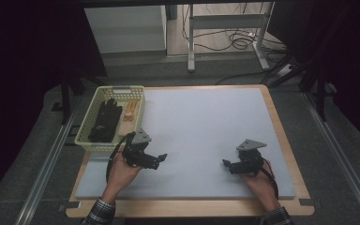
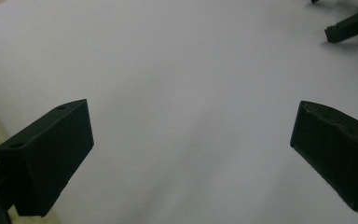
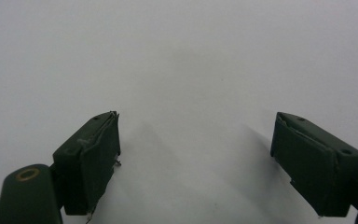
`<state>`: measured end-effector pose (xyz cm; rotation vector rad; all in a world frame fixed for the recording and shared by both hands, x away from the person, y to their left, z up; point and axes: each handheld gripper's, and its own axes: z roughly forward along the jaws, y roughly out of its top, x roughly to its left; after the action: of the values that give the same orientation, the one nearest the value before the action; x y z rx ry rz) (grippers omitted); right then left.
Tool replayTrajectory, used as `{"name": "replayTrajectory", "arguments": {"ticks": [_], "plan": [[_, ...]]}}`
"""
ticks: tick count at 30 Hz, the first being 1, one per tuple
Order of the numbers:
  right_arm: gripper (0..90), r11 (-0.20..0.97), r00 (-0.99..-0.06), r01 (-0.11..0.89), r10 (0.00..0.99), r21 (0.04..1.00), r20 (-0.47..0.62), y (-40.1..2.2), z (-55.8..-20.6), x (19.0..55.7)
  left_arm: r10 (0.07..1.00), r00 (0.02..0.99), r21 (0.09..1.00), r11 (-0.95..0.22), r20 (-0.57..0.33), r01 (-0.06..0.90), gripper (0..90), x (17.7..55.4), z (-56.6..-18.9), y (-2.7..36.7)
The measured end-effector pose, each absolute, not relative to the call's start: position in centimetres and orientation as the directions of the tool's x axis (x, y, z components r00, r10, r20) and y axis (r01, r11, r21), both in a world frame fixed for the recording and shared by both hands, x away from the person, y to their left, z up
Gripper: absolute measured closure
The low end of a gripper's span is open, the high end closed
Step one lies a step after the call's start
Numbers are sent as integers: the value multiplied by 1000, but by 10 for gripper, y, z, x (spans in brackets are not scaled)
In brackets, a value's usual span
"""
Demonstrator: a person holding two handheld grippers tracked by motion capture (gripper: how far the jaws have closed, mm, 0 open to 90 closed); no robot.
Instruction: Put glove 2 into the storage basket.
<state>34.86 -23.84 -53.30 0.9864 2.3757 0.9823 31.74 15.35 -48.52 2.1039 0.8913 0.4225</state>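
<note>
Left gripper point(image 1: 155, 158): jaws wide, empty, near basket point(image 1: 88, 132) holding gloves point(image 1: 104, 121) | right gripper point(image 1: 227, 164): jaws wide, empty, over bare mat point(image 1: 206, 122) | likely readied to reach.

A mat point(image 1: 206, 126) lies on the table point(image 1: 281, 136). A basket point(image 1: 86, 133) sits at the table's far left, overlapping the mat's left edge. In it lies a glove point(image 1: 104, 119), with a smaller item point(image 1: 130, 111) just to the glove's right. The left gripper point(image 1: 157, 159) hangs just before the basket's near right corner; the right gripper point(image 1: 227, 165) is well apart, over the mat's near right
</note>
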Motion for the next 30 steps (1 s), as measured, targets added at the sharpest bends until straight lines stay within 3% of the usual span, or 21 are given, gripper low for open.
{"name": "replayTrajectory", "arguments": {"ticks": [26,30], "plan": [[155,509,-677,456,730,730,-87,-238,-533,348,715,698,690,-523,35,500,0,306,-546,148],[155,509,-677,457,731,729,-86,-238,-533,348,715,699,698,-497,-7,516,0,307,-550,151]]}}
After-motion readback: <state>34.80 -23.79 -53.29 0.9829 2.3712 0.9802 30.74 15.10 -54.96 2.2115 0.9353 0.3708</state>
